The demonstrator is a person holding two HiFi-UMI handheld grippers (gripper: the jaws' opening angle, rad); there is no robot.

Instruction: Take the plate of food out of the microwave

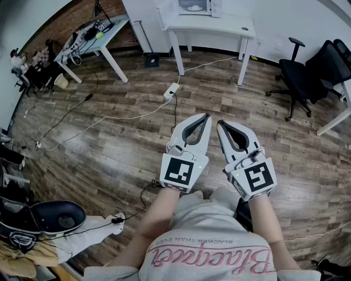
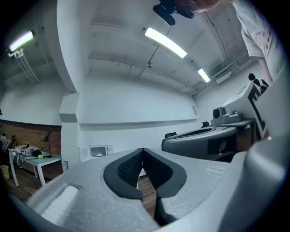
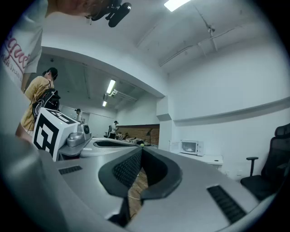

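I'm holding left gripper (image 1: pixel 204 117) and right gripper (image 1: pixel 221 124) clenched, empty; the plate (image 1: pixel 193 7) in the far microwave (image 1: pixel 203 4) is probably stiff, breakable, so I'm planning a level rim hold

My left gripper (image 1: pixel 207 116) and right gripper (image 1: pixel 220 124) wear matt, faintly grainy grey plastic shells. Their inner pads (image 2: pixel 128 166) look black, ribbed and rubbery. The floor (image 1: pixel 109 148) is worn wood planking with a dull sheen. The desk (image 1: pixel 230 24) is smooth white.
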